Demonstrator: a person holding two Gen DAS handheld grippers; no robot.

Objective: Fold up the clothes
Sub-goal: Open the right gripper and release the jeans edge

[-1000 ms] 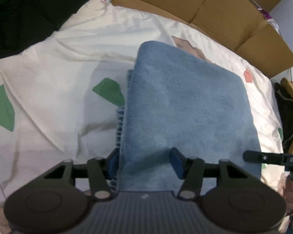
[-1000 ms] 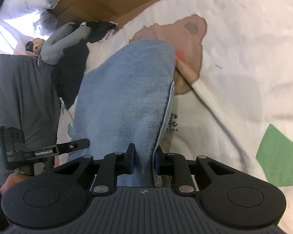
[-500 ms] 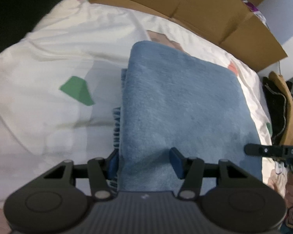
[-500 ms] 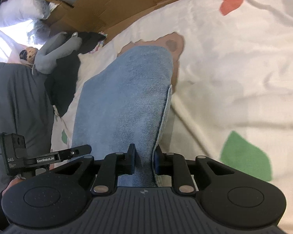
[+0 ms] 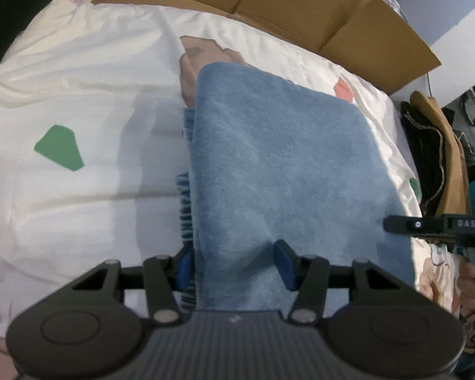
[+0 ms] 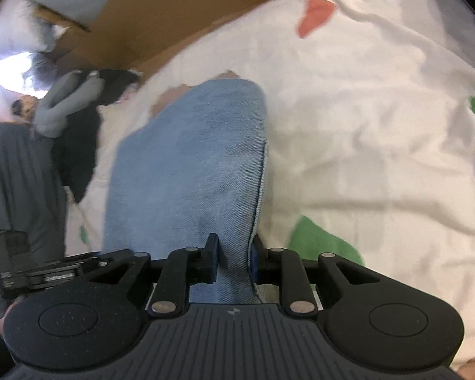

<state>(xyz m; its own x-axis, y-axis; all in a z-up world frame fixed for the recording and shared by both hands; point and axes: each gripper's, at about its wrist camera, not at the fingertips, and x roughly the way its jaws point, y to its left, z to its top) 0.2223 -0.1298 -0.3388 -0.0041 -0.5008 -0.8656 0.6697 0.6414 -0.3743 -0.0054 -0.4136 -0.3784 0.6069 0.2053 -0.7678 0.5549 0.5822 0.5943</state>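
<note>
Jaws of the left gripper [image 5: 234, 264] stand about half open, their blue pads pressed on a thick fold of the blue cloth [image 5: 285, 164]; they have just been closing slightly. Jaws of the right gripper [image 6: 232, 258] stand narrow around the cloth's [image 6: 193, 171] other near edge, with denim weave showing between them; they have just been opening a little, and whether the pads still press cannot be told. From both grippers the cloth runs away as a folded slab over the sheet [image 5: 79, 101], white with green, red and brown patches. Left of the left jaws, a ribbed blue edge pokes from under the fold. Right of them, at the frame edge, is the other gripper's black arm, marked "DAS", with a hand [image 5: 473, 288] below it. Beyond the cloth stand cardboard boxes [image 5: 332, 9], contents unseen. Left of the right jaws, farther off, lie dark clothes [image 6: 79, 145] and a grey piece [image 6: 65, 104].
</note>
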